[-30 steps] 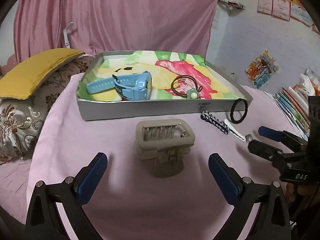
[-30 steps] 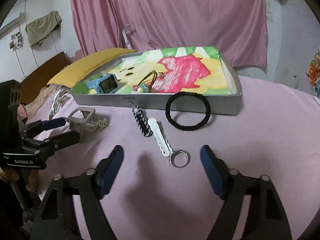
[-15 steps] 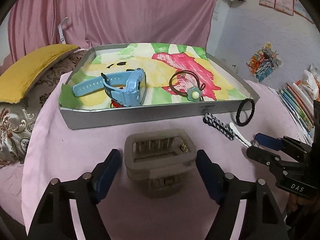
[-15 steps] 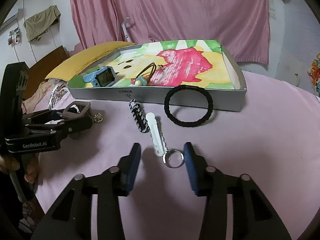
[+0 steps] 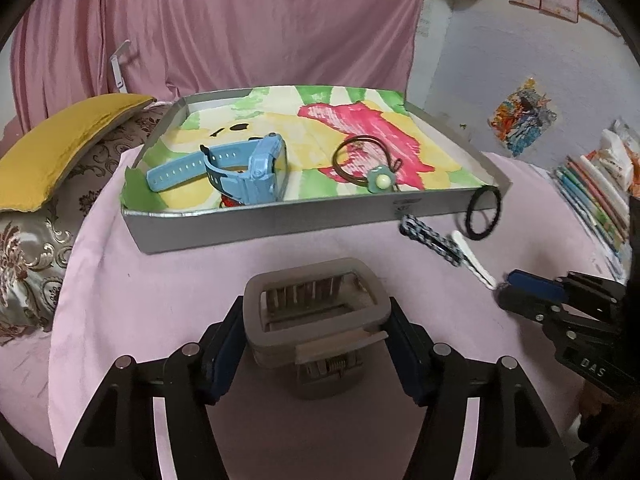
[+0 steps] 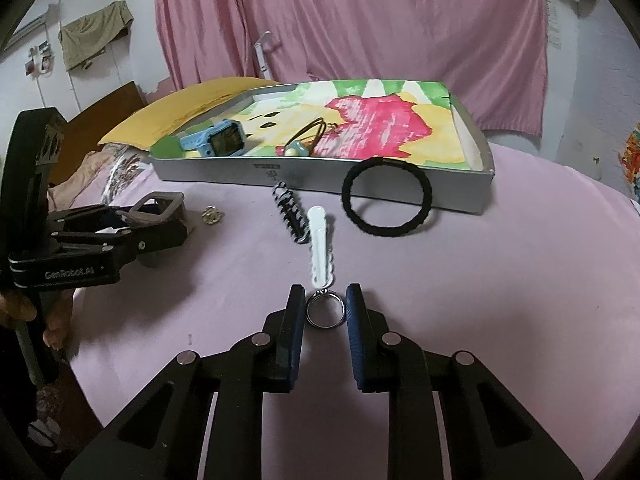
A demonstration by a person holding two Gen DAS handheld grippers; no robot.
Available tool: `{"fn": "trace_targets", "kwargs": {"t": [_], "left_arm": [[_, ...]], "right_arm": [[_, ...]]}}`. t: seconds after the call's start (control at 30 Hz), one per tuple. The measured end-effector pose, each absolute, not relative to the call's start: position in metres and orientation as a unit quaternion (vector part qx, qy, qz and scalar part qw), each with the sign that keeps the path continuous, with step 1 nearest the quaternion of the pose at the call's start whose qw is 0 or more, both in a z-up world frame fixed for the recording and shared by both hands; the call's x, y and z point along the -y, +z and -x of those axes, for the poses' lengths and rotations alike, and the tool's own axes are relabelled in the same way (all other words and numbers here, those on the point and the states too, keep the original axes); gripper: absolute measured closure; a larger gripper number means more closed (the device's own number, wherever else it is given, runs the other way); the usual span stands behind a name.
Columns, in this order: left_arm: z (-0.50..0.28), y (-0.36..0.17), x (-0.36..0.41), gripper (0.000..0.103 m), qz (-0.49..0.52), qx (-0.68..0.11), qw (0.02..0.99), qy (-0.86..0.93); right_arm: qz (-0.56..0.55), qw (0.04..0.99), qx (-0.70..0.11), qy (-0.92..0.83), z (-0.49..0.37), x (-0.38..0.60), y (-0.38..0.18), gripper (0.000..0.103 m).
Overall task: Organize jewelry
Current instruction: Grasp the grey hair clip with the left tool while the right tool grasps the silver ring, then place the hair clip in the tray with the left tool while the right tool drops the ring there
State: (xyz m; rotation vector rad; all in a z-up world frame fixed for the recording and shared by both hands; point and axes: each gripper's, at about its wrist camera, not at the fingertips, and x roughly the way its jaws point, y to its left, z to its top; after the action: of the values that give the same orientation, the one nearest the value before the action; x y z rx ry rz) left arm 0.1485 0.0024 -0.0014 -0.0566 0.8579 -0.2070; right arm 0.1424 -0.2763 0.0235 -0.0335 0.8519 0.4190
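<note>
Two hand-held grippers work over a round table covered in pale pink cloth. Nearest in the right wrist view, the right gripper has its blue-padded fingers on either side of a small silver ring lying on the cloth; its jaws are closing, and both pads look to touch the ring's edges, though whether they press on it I cannot tell for sure. Just beyond the ring lies a white scalloped plastic hair clip, and touching that clip's left side a black-and-white striped clip. A black elastic hair band leans against the front wall of the tray.

In the left wrist view, the left gripper is closing around a grey-brown rectangular claw hair clip, which stands on the cloth with both blue pads against its sides. A small gold-coloured trinket lies just beside that clip.

Farther back sits a shallow grey cardboard tray lined with a painted sheet of green, yellow and pink. Inside it, at the left, rests a light blue plastic wristwatch; near the middle lies a thin brown hair tie with a pale green charm. Behind the table, a yellow cushion and a pink curtain.
</note>
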Motion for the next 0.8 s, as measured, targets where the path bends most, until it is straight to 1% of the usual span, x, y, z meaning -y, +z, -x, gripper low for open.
{"fn": "trace_targets", "kwargs": {"t": [0.2,0.33,0.57,0.8], "left_arm": [[-0.133,-0.002,0.004,0.041,0.029,-0.406,0.905,-0.124],[-0.123,0.003,0.008,0.041,0.042,-0.375,0.915,-0.144],[-0.118,0.029,0.007,0.041,0.061,-0.288,0.946,-0.135],[-0.134,0.055,0.003,0.041,0.073,-0.198,0.973,-0.094]], "right_arm": [[0.007,0.891,-0.399,0.216,-0.131,0.276,0.026,0.085],[-0.005,0.907,-0.361,0.216,-0.128,0.278,0.039,0.085],[-0.018,0.934,-0.281,0.219,-0.132,0.275,0.072,0.085],[-0.015,0.962,-0.183,0.202,-0.141,0.268,0.102,0.085]]}}
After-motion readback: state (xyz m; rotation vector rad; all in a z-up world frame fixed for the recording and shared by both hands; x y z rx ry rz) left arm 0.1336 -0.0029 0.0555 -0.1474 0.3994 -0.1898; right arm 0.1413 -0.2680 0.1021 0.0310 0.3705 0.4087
